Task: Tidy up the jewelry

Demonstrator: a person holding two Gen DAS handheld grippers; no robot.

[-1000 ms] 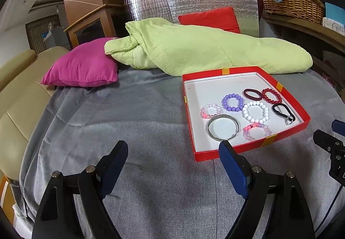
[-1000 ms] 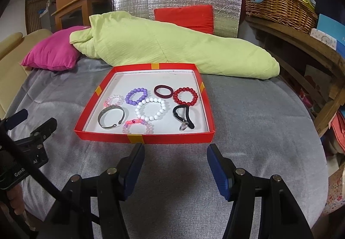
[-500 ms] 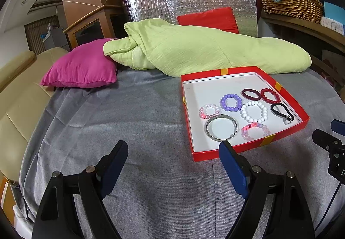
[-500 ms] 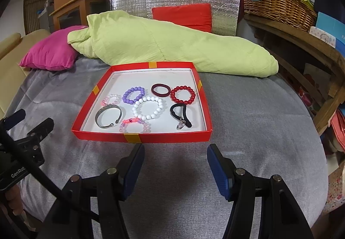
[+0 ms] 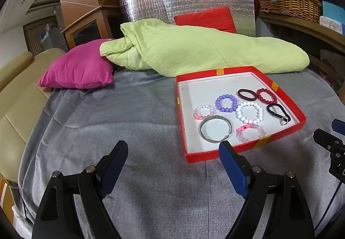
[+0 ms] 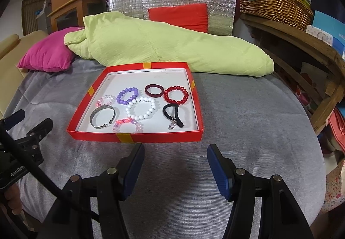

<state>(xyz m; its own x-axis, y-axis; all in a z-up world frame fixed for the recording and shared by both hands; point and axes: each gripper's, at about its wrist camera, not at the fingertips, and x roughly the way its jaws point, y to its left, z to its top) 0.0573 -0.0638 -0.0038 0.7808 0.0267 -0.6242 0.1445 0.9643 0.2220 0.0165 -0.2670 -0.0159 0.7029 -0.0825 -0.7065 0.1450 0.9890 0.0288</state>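
Observation:
A shallow red box with a white floor lies on the grey cloth. In it lie several bracelets: a silver bangle, a white bead one, a purple one, a red one, two pink ones, a dark maroon band and a black band with a ring. My right gripper is open and empty, just before the box's near wall. My left gripper is open and empty, left of the box.
A green quilt, a pink cushion and a red cushion lie behind the box. A wicker basket stands on a wooden shelf at the right. A beige sofa lies to the left.
Both grippers have drifted slightly; the box sits a little higher in the right wrist view. Jaws stay open. Nothing in the box has moved.

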